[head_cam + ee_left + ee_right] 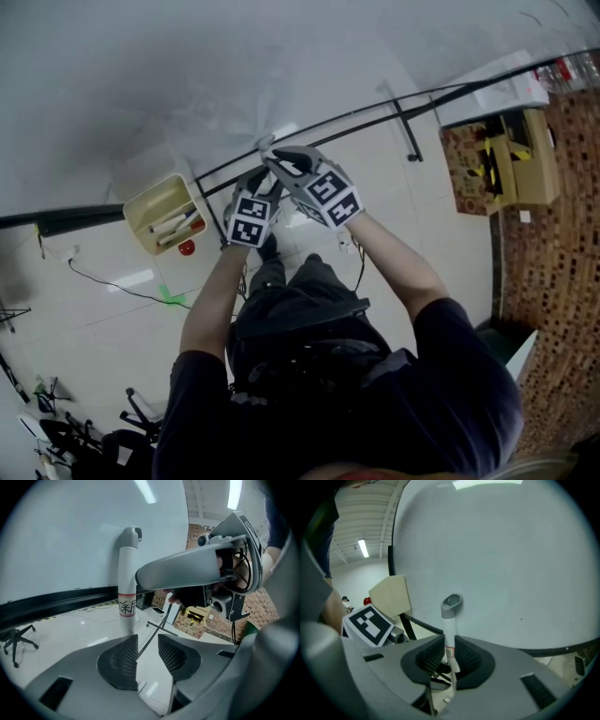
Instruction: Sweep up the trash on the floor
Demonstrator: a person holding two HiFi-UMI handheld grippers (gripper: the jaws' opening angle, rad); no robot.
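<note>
A white handle (449, 634) with a grey cap and a red-lined label stands upright against the pale wall. My right gripper (449, 657) is shut on it, pads pressing both sides just below the label. In the left gripper view the same handle (126, 583) rises ahead and a little left of my left gripper (147, 649), which is open with only a distant thin black rod showing in the gap. From the head view both grippers sit close together, left (255, 184) and right (274, 161). A cream dustpan (161, 217) holding pale scraps lies to the left, with a small red thing (187, 247) beside it.
A black metal frame (375, 114) runs along the floor by the wall. A cardboard box (514, 159) stands on patterned flooring at the right. A thin cable (112, 281) trails at the left, and an office chair (16, 639) stands farther off.
</note>
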